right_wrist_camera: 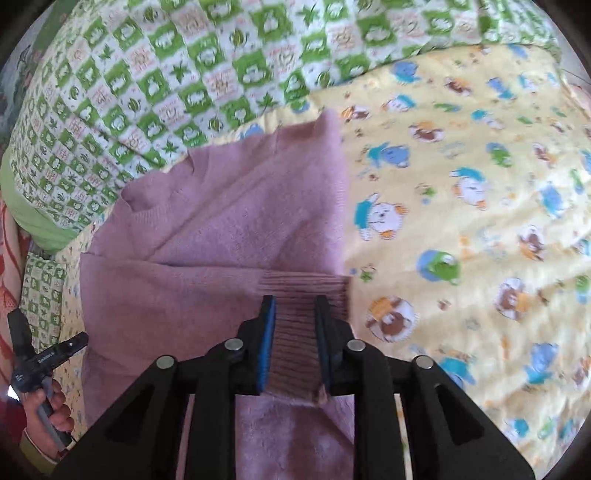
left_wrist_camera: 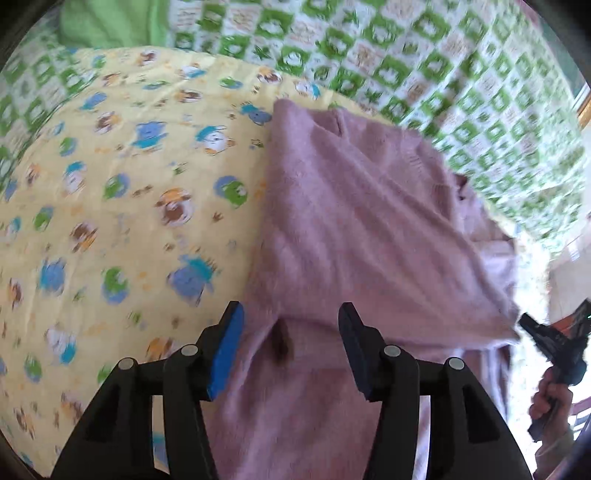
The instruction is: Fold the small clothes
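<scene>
A small mauve knit sweater [left_wrist_camera: 354, 221] lies on a yellow cartoon-print sheet [left_wrist_camera: 110, 184]. My left gripper [left_wrist_camera: 291, 317] is open just above the sweater's near part, jaws wide apart, nothing between them but cloth below. In the right wrist view the sweater [right_wrist_camera: 221, 229] lies folded, and my right gripper [right_wrist_camera: 294, 310] is partly closed on its ribbed cuff [right_wrist_camera: 295, 332], which lies between the blue pads [right_wrist_camera: 267, 343]. The right gripper also shows at the right edge of the left wrist view [left_wrist_camera: 554, 339], the left one at the left edge of the right wrist view [right_wrist_camera: 40, 362].
A green-and-white checked blanket [right_wrist_camera: 166, 74] lies behind the yellow sheet [right_wrist_camera: 461, 221]. A plain green cloth [left_wrist_camera: 110, 22] is at the far back. A red patterned fabric [right_wrist_camera: 7, 258] shows at the left edge of the right wrist view.
</scene>
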`<move>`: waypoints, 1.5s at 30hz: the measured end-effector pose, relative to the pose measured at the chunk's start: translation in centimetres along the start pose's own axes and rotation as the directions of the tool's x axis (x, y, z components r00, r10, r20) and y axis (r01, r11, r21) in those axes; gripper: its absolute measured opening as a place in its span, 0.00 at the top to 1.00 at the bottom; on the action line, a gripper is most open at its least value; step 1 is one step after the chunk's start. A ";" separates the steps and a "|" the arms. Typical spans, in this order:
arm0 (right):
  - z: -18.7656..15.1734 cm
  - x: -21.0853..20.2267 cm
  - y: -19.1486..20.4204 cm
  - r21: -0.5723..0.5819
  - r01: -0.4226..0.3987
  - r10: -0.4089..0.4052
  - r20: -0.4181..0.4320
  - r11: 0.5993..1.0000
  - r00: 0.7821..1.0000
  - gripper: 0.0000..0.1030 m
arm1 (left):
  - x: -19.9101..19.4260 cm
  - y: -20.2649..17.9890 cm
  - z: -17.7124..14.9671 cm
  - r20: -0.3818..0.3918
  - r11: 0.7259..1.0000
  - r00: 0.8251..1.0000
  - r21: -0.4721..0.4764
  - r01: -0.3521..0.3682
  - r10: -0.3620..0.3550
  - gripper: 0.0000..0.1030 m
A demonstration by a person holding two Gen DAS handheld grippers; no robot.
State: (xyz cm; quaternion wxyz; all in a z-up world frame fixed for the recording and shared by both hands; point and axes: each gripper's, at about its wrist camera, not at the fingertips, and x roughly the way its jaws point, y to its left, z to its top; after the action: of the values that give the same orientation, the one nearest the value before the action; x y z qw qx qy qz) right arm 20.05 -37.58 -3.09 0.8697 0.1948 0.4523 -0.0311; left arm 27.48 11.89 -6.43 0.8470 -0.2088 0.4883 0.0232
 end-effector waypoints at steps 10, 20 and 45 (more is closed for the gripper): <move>-7.7 -7.8 -0.5 0.000 -0.029 0.029 0.008 1.000 1.000 0.60 | -8.4 3.6 -9.1 -0.034 0.999 0.999 0.007 0.031 -0.031 0.41; -16.5 -12.8 -1.1 0.017 0.003 -0.003 -0.006 1.000 1.000 0.59 | -12.3 5.7 -18.7 -0.123 0.999 0.992 0.031 0.035 -0.031 0.34; -27.1 -14.8 -4.5 0.078 -0.008 0.017 -0.113 0.997 0.993 0.59 | -11.2 4.0 -27.9 -0.275 0.990 0.960 0.113 0.083 -0.049 0.29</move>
State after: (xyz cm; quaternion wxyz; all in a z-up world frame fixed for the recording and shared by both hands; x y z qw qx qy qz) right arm -10.75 -33.59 -6.61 0.8345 0.2326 0.4984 -0.0319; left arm -2.16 6.88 -10.58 0.7836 -0.1735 0.5931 -0.0639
